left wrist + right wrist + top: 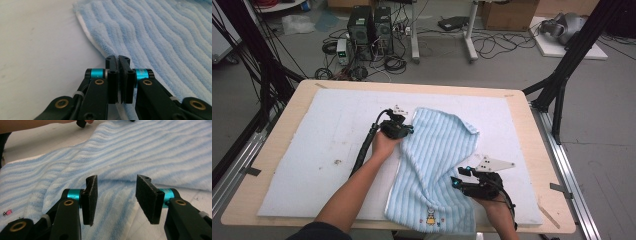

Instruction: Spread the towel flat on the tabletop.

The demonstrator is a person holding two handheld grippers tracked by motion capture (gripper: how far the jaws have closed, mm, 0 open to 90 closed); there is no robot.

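Towel (437, 160) edge hidden — left gripper (118, 60) pinched.

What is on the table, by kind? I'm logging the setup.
Towel, blue striped: 1
White mat under it: 1
Handheld grippers: 2, the left gripper and the right gripper
Total: 4

My high view looks forward and down from above the near edge of the worktop (277, 150), taking in the floor beyond. My left gripper view sits low, just behind the left hand-held gripper (118, 62), facing the towel (162, 37) edge at close range. My right gripper view, equally near, faces across the same towel, which all three views share.
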